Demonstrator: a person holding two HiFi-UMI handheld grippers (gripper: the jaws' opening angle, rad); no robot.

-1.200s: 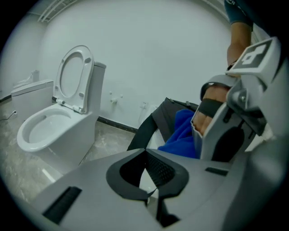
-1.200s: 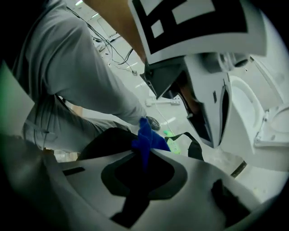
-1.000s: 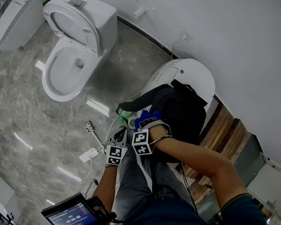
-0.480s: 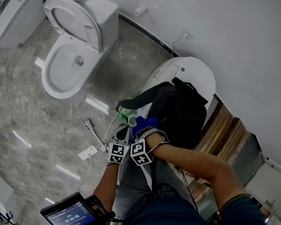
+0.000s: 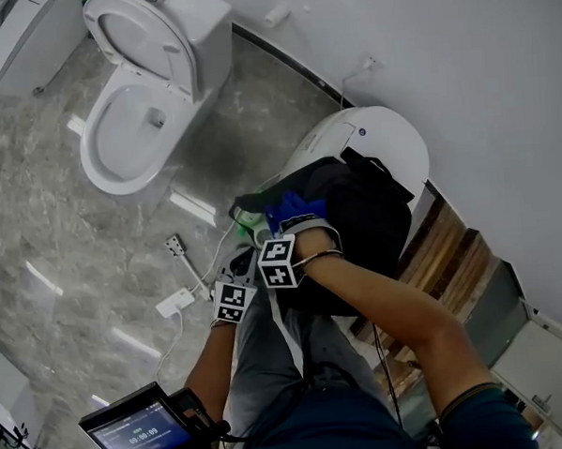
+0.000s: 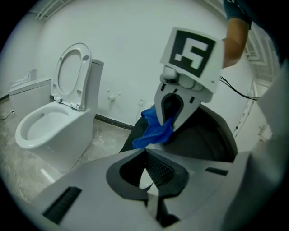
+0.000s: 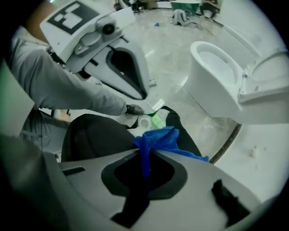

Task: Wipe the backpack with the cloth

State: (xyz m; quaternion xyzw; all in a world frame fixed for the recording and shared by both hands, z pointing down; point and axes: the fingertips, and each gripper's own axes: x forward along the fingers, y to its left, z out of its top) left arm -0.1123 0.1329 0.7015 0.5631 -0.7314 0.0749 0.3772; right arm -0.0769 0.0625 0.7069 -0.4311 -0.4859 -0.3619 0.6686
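Right gripper (image 7: 145, 152): jaws clamped on blue cloth (image 7: 159, 136).
Cloth: against top of black backpack (image 5: 367, 226).
Left gripper (image 6: 145, 153): jaws together, beside backpack.

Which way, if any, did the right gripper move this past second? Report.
Yes: the right gripper, shut on the blue cloth, slid up the backpack toward the white toilet lid.

One backpack (image 5: 356, 229) and one cloth (image 5: 294, 209). Two grippers: left hand-held gripper (image 6: 145, 158), right hand-held gripper (image 7: 144, 153). Two toilets: open toilet (image 5: 139, 123), shut toilet (image 5: 375, 143) (a third white fixture (image 5: 13, 45) is cropped). One power strip (image 5: 176, 307).
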